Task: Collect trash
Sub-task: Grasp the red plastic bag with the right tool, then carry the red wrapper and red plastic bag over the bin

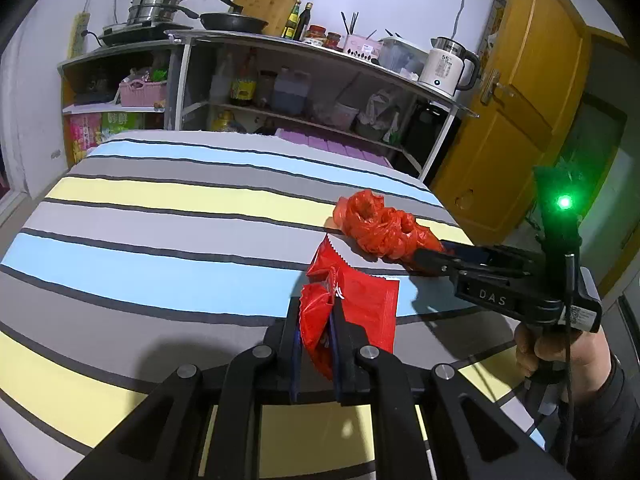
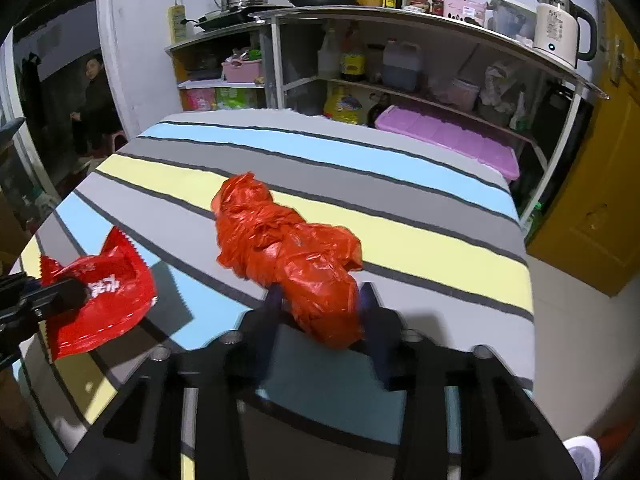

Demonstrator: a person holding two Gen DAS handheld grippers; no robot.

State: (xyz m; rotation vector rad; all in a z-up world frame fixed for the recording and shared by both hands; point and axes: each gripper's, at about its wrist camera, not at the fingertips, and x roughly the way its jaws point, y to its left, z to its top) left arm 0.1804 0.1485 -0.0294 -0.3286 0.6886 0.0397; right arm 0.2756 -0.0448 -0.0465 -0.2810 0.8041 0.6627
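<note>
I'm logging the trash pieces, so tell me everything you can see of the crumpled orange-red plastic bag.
The orange-red plastic bag is thin, glossy film, crumpled and twisted into a long wrinkled bundle. It lies on the striped cloth, across the yellow and grey bands. Its near end sits between the jaws of the right gripper. It lies apart from the red snack wrapper.

left claw (image 1: 316, 316) clamps red wrapper (image 1: 360, 304) | right claw (image 1: 430, 256) grips orange plastic bag (image 1: 380, 224) | striped cloth (image 1: 160, 240)
</note>
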